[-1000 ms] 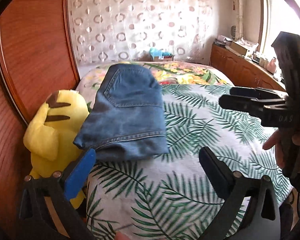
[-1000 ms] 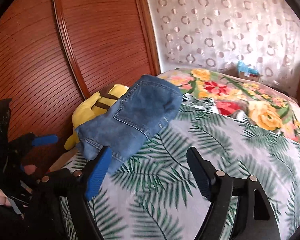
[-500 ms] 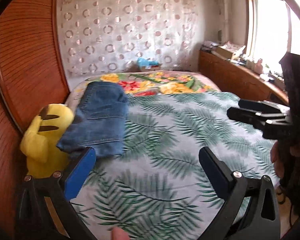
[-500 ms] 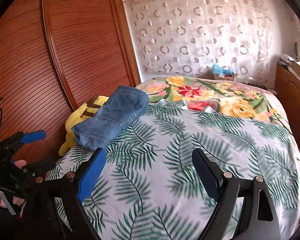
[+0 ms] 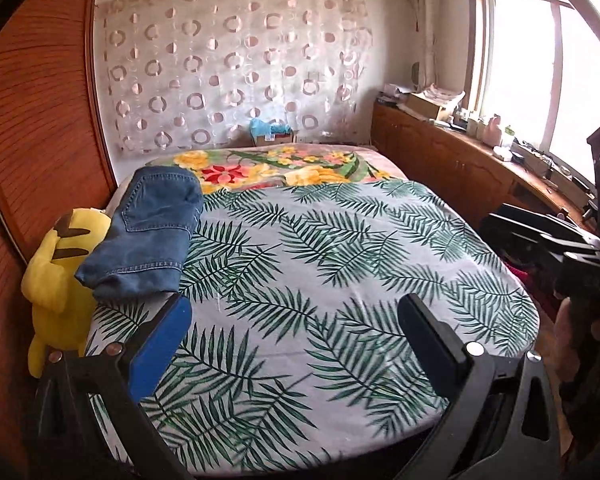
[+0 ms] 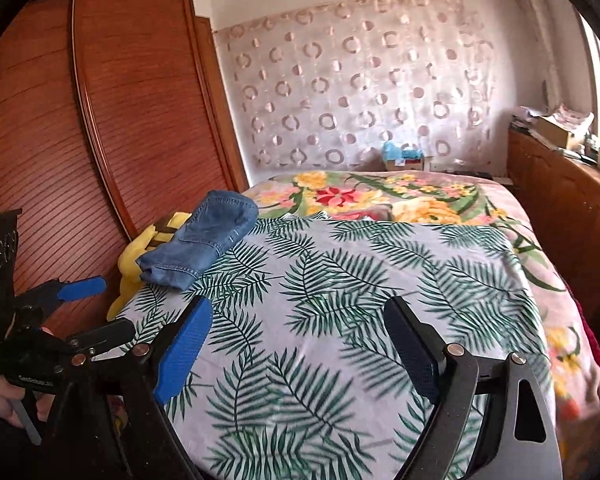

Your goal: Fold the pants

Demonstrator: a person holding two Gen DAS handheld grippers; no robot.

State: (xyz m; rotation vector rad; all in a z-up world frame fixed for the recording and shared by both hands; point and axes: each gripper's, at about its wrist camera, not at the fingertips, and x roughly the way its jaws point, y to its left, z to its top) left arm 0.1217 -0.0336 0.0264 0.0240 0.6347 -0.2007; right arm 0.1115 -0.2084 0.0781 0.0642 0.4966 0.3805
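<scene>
The blue denim pants (image 5: 146,232) lie folded into a compact stack at the left edge of the bed, partly on a yellow plush toy (image 5: 58,276); they also show in the right wrist view (image 6: 204,240). My left gripper (image 5: 296,344) is open and empty, held above the near end of the bed, well short of the pants. My right gripper (image 6: 300,356) is open and empty, above the bed's near edge. Each gripper shows in the other's view, the right gripper (image 5: 540,236) at the right and the left gripper (image 6: 88,308) at the left.
The bed has a palm-leaf sheet (image 5: 320,280) and a floral blanket (image 5: 284,164) at the far end. A wooden wardrobe (image 6: 80,120) stands along the left. A low wooden cabinet (image 5: 460,164) with clutter runs under the window on the right.
Both grippers have pulled back and up from the folded pants, which now look smaller and farther away. The pants and the plush toy have not moved.
</scene>
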